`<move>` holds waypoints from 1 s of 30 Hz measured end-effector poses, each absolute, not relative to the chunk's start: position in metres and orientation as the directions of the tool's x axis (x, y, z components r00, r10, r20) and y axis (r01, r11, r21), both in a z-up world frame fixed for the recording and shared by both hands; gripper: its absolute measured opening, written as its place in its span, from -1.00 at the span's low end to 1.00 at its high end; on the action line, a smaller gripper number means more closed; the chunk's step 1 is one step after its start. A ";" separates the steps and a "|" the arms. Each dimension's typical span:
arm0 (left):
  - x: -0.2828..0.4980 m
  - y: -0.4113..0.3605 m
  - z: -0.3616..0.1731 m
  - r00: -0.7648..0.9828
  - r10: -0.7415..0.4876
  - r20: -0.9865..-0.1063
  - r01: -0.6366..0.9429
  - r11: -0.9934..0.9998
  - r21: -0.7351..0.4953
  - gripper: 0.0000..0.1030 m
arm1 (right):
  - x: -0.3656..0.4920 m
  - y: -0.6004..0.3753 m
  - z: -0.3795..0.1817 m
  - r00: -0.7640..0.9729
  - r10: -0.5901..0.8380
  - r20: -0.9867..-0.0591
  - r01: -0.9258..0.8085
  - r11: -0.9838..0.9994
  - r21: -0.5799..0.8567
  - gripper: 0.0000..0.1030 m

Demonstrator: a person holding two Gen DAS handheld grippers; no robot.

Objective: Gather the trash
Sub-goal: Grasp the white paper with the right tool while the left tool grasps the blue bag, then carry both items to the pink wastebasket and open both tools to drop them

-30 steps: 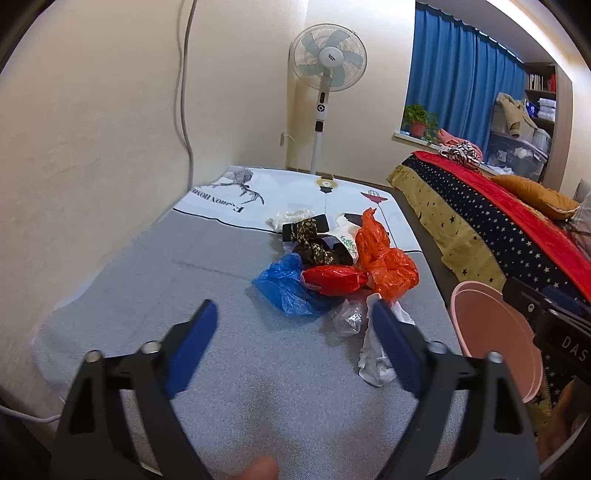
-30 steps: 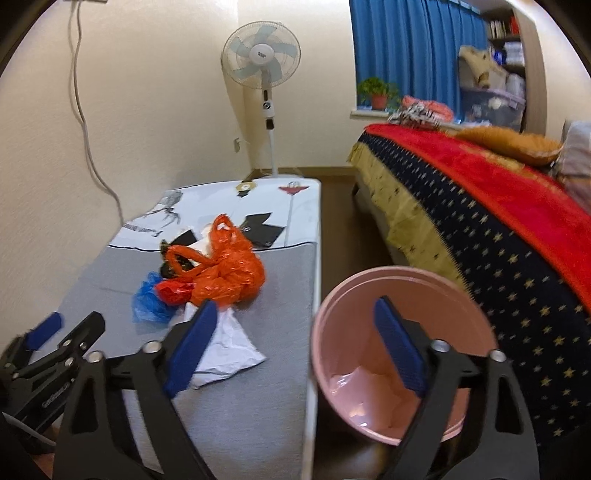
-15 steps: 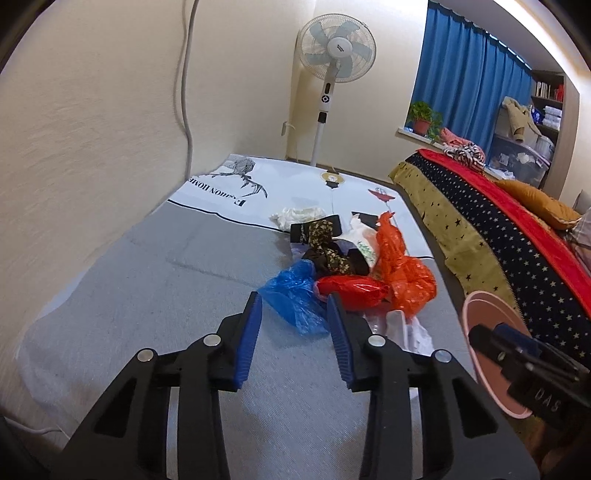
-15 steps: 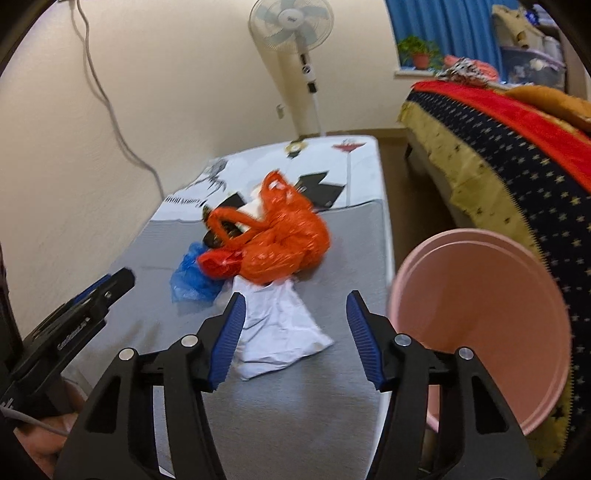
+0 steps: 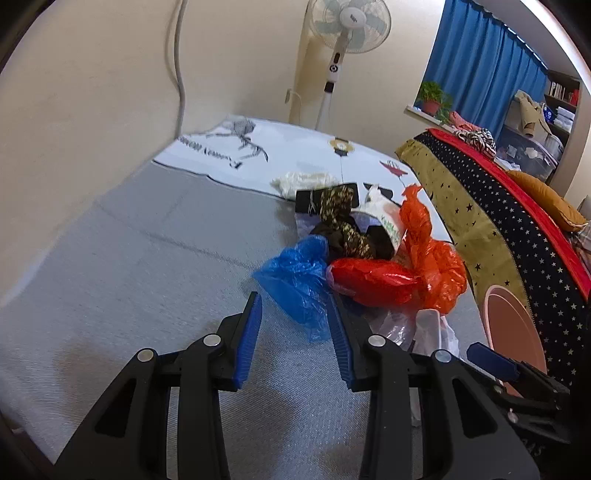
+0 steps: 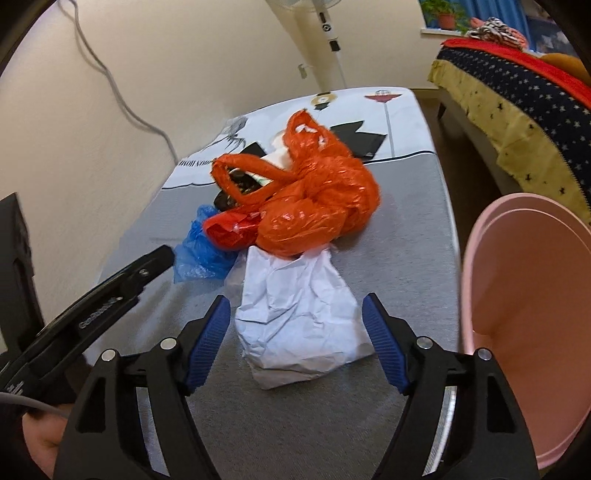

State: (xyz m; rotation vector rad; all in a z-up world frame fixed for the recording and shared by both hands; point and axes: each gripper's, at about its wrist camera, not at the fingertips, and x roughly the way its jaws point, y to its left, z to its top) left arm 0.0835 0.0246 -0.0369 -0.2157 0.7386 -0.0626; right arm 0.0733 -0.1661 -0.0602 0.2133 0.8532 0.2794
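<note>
The trash sits in a pile on a grey mat. The left gripper is partly open and holds nothing. Its blue pads are low over the mat, and the near edge of a blue plastic bag lies just in front, partly between them. Right behind the blue bag is a shiny red wrapper, touching a crumpled orange plastic bag. Farther back there is a dark spotted wrapper.

The right gripper is open wide and also holds nothing. A crumpled white paper bag lies flat on the mat right in front of it, with its near end between the two fingers. The orange bag rests on the far end of the paper bag.

A pink bin stands at the right side of the mat, close to the right gripper. A bed with a starry blanket is farther right. A white fan stands by the wall.
</note>
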 end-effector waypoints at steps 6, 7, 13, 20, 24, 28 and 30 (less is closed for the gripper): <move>0.093 0.020 -0.048 0.708 -0.159 -0.688 -0.005 0.973 -0.230 -0.29 | 0.076 -0.159 -0.065 0.601 0.346 -0.720 -0.190 0.937 0.291 0.06; 0.094 0.019 -0.049 0.700 -0.166 -0.694 0.000 0.972 -0.233 -0.30 | 0.075 -0.159 -0.065 0.600 0.348 -0.720 -0.196 0.937 0.290 -0.02; 0.093 0.016 -0.052 0.684 -0.204 -0.701 0.030 0.967 -0.253 -0.96 | 0.072 -0.154 -0.061 0.598 0.362 -0.715 -0.234 0.932 0.276 -0.39; 0.081 0.017 -0.040 0.711 -0.195 -0.676 0.039 0.970 -0.239 -1.00 | 0.061 -0.151 -0.044 0.621 0.360 -0.696 -0.266 0.932 0.245 -0.83; 0.071 0.017 -0.029 0.728 -0.189 -0.659 0.052 0.974 -0.221 -1.00 | 0.050 -0.149 -0.033 0.642 0.348 -0.683 -0.278 0.936 0.216 -0.86; 0.057 0.018 -0.020 0.745 -0.186 -0.641 0.065 0.976 -0.208 -1.00 | 0.035 -0.152 -0.022 0.668 0.332 -0.666 -0.275 0.942 0.194 -0.87; 0.052 0.017 -0.015 0.753 -0.181 -0.633 0.068 0.978 -0.199 -1.00 | 0.028 -0.154 -0.016 0.682 0.326 -0.655 -0.271 0.944 0.187 -0.87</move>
